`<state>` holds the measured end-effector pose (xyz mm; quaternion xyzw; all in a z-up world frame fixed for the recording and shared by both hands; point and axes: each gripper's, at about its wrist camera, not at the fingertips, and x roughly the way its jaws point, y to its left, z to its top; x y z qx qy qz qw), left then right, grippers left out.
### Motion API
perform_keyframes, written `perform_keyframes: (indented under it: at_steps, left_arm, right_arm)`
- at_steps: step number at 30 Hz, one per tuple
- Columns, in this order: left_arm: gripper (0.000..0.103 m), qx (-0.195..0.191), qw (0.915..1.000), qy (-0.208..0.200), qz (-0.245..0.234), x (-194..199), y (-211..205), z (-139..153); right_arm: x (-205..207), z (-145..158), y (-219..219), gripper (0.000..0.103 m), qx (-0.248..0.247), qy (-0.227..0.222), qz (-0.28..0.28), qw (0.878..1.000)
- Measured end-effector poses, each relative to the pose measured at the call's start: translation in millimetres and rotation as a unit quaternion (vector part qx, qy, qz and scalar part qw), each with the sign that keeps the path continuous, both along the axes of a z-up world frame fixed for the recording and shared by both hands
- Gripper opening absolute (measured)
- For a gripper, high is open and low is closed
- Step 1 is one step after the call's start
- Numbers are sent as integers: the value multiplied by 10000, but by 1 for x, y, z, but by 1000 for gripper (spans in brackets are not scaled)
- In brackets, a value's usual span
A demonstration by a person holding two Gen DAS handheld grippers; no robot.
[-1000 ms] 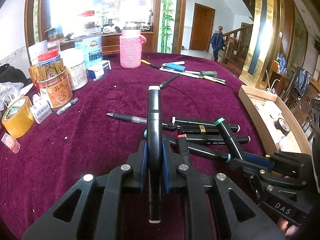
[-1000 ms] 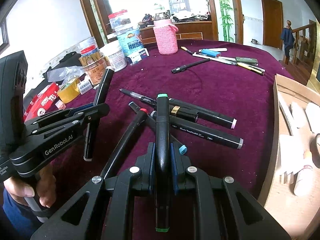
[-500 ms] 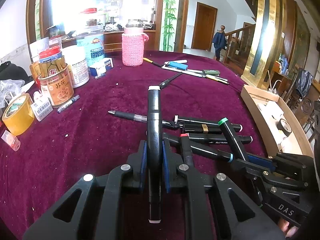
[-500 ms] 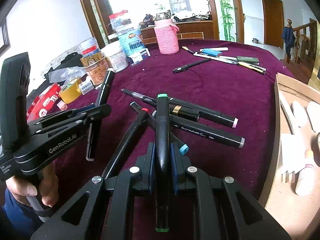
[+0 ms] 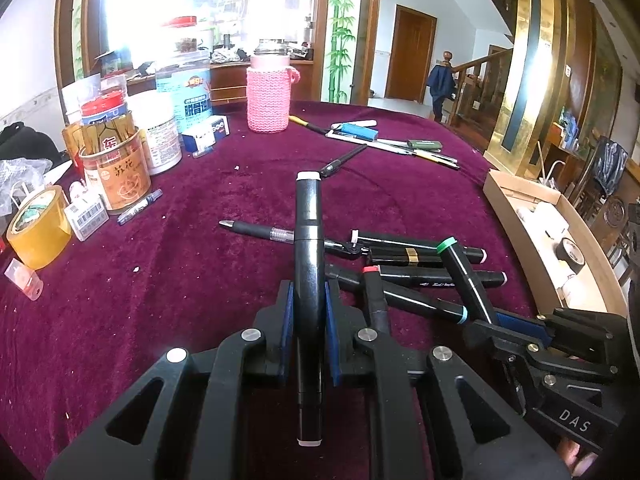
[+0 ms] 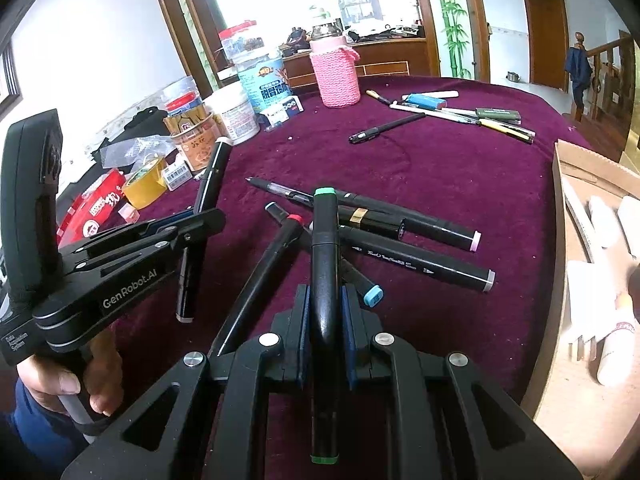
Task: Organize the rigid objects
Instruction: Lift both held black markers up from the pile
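My left gripper (image 5: 308, 300) is shut on a black marker with white caps (image 5: 308, 240), held above the maroon tablecloth (image 5: 160, 280); it also shows in the right wrist view (image 6: 204, 204). My right gripper (image 6: 325, 304) is shut on a black marker with green caps (image 6: 325, 248), which shows in the left wrist view (image 5: 464, 276). Below lies a pile of black markers (image 6: 416, 256), one red-capped (image 6: 264, 280), and a black gel pen (image 5: 260, 230).
Jars and cans (image 5: 120, 172), a yellow tape roll (image 5: 38, 232) and a pink knitted bottle (image 5: 267, 96) stand at the far left. More pens (image 5: 400, 144) lie at the back. An open cardboard box (image 5: 552, 248) sits at the right edge.
Both grippers have lifted and drawn back slightly with their markers. The pile on the cloth has not moved.
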<state>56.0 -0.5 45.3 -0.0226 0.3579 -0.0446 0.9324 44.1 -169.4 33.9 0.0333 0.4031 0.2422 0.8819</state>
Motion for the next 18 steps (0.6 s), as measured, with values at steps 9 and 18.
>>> perform_keyframes:
  at_steps: [9,18]
  left_arm:
    - [12,-84,9999,1,58,0,5,0]
    - [12,-71,9999,-73,16,-4,3,3]
  right_arm:
    - [-1,3,-4,13,21,-57,-113,9999]
    - [-1,2,-6,13,-164,-95,-270,9995]
